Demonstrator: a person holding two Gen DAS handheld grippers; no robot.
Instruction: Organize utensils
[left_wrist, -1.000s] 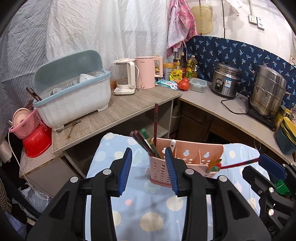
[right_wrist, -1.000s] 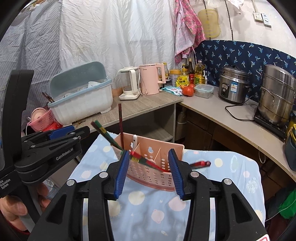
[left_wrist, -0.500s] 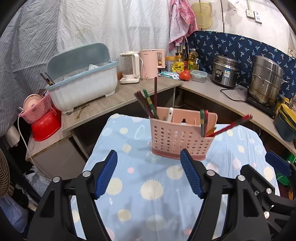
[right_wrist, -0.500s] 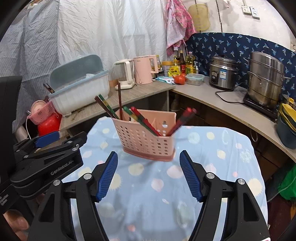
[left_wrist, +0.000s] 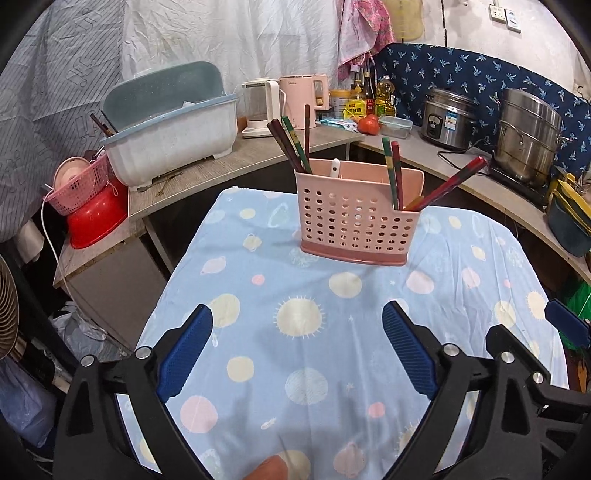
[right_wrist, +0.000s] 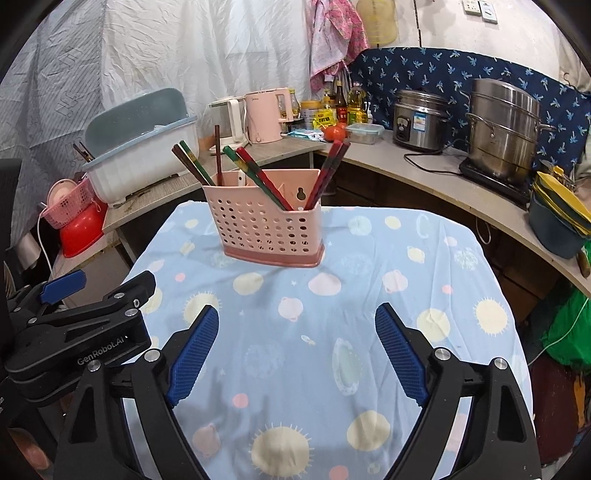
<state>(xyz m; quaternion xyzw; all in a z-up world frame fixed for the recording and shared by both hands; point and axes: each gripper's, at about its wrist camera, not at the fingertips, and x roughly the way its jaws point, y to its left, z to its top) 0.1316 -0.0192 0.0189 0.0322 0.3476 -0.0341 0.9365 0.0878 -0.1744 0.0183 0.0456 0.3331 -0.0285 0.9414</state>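
Left gripper sits near edge, jaws wide apart, nothing between them, over the blue planet-print tablecloth. I see the pink utensil holder standing upright at the far middle of the cloth, well apart from both tools. Chopsticks in it: dark bunch leaning in the left compartment, green-red pair and red pair in the right one. Right gripper also spread wide, empty, near edge.
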